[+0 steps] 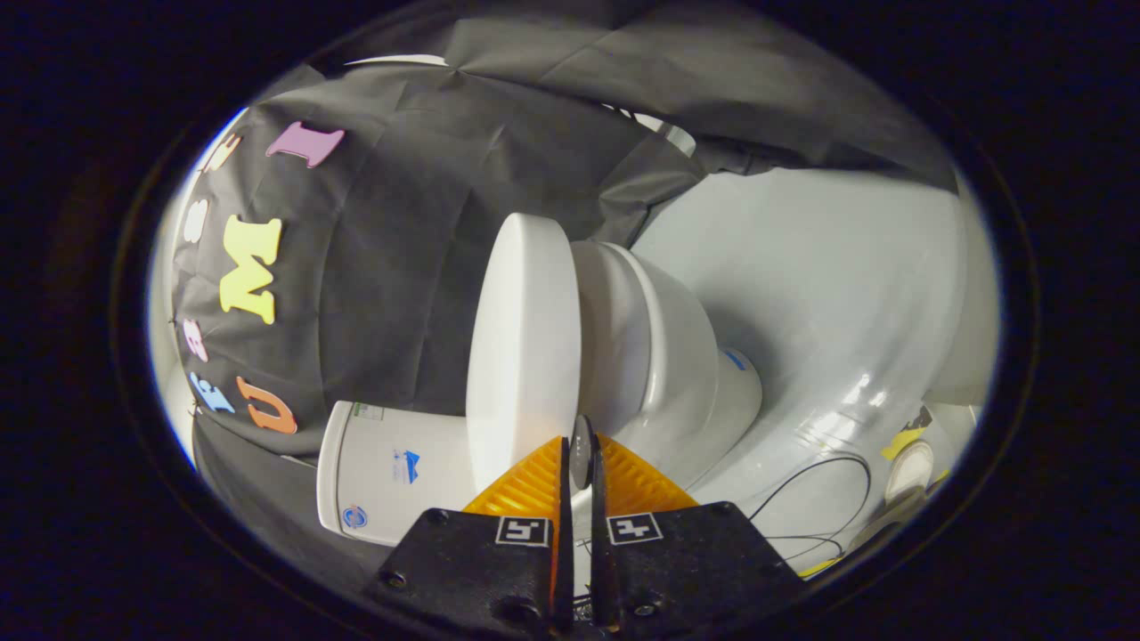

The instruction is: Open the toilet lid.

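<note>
Now our gripper [581, 450] pinches the front rim of the smooth white plastic toilet lid [524, 343]; we judge it rigid, light, slippery, best held there.

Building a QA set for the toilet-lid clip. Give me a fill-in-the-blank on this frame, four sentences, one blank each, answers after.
1. The gripper fingers are nearly closed around a thin ____ tab at the lid's edge.
2. The toilet lid lies ____ on the bowl, not yet raised.
3. The tank stands against the ____ cloth wall.
4. A thin black ____ loops across the white floor beside the toilet.

Missing words: grey; closed; black; cable
</note>
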### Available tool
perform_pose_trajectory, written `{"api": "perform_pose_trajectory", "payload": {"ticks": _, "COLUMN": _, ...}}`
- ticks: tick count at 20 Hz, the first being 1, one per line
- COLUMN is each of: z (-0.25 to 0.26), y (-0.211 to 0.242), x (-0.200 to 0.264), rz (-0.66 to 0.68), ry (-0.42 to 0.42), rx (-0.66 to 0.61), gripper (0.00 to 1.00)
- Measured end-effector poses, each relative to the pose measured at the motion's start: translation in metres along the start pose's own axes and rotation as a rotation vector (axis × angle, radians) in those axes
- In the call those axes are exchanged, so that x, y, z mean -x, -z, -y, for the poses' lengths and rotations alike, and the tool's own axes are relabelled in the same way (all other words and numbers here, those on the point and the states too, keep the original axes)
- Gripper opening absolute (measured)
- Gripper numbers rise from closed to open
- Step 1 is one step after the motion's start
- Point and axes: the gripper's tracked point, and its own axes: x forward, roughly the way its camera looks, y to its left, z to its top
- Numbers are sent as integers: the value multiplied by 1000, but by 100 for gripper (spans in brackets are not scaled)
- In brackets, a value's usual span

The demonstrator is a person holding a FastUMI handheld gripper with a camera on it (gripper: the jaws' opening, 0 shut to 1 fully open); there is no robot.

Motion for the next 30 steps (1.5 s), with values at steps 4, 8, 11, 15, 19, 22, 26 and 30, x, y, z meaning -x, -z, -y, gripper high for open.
{"api": "perform_pose_trajectory", "payload": {"ticks": 4, "z": -21, "y": 1, "x": 8, "rz": 26, "ry": 8, "rx": 61, "gripper": 11}}
{"api": "perform_pose_trajectory", "payload": {"ticks": 8, "z": -26, "y": 0, "x": 11, "rz": 46, "ry": 44, "rx": 63, "gripper": 11}}
{"api": "perform_pose_trajectory", "payload": {"ticks": 11, "z": -34, "y": 1, "x": 12, "rz": 50, "ry": 53, "rx": 72, "gripper": 11}}
{"api": "perform_pose_trajectory", "payload": {"ticks": 15, "z": -51, "y": 1, "x": 19, "rz": 53, "ry": 79, "rx": 162, "gripper": 11}}
{"api": "perform_pose_trajectory", "payload": {"ticks": 19, "z": -70, "y": 4, "x": 22, "rz": 57, "ry": 102, "rx": 223, "gripper": 11}}
{"api": "perform_pose_trajectory", "payload": {"ticks": 22, "z": -83, "y": 5, "x": 26, "rz": 66, "ry": 126, "rx": 253, "gripper": 11}}
{"api": "perform_pose_trajectory", "payload": {"ticks": 26, "z": -106, "y": 12, "x": 30, "rz": 75, "ry": 131, "rx": 299, "gripper": 11}}
{"api": "perform_pose_trajectory", "payload": {"ticks": 30, "z": -120, "y": 18, "x": 32, "rz": 92, "ry": 185, "rx": 374, "gripper": 11}}
